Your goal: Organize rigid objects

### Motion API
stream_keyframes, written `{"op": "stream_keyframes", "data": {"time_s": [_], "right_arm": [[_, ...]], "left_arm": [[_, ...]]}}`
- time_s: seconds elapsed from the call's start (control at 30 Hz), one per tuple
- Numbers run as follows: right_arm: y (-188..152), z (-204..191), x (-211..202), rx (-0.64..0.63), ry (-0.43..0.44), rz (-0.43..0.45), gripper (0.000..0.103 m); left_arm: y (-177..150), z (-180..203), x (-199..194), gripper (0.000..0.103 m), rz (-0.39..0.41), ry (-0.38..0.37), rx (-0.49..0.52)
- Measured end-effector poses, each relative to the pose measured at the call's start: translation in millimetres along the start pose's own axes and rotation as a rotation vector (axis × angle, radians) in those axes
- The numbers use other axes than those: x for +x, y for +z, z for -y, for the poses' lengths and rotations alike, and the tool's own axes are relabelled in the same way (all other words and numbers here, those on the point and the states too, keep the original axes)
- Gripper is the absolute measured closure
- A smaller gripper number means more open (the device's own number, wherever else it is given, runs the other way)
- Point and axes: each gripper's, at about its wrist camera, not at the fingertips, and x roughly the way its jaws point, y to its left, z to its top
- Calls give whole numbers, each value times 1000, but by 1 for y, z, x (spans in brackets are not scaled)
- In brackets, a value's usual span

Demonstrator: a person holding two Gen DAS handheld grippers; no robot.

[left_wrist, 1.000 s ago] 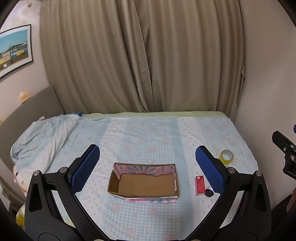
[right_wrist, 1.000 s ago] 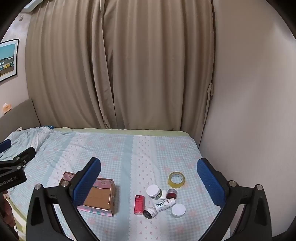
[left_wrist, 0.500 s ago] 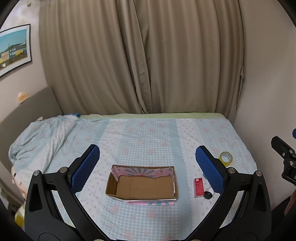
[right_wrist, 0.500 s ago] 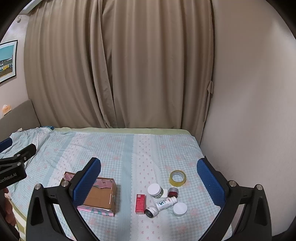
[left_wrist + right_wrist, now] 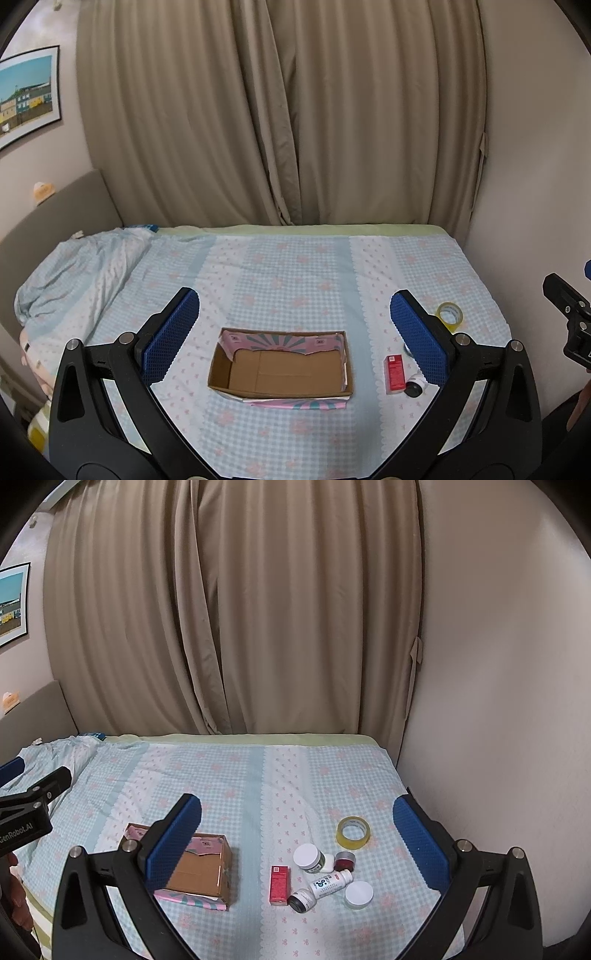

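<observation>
I'm seeing a matt brown cardboard box (image 5: pixel 280 373) with pink printed paper lining, a glossy red paper carton (image 5: pixel 278 884), a shiny yellowish clear tape roll (image 5: pixel 353 832), all lying on soft checked blue cotton bedsheet (image 5: pixel 229 775); my gripper pads (image 5: pixel 170 336) are looking like rough blue textured rubber.

I see beige curtains (image 5: pixel 288 122) hanging behind a bed covered in a blue checked sheet (image 5: pixel 295 280), a rumpled blanket (image 5: pixel 74 273) at its left, and a framed picture (image 5: pixel 27 94) on the wall.
</observation>
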Motion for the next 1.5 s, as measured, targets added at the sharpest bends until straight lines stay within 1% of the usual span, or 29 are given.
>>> {"op": "stream_keyframes", "data": {"time_s": [0.47, 1.27, 1.5], "right_arm": [[2, 2, -1, 7, 1, 1, 0], [3, 3, -1, 28, -19, 33, 0], [4, 5, 1, 33, -9, 31, 0]], "left_arm": [[0, -2, 1, 0, -2, -5, -8], [4, -4, 1, 0, 32, -20, -10], [4, -5, 1, 0, 30, -27, -12]]}}
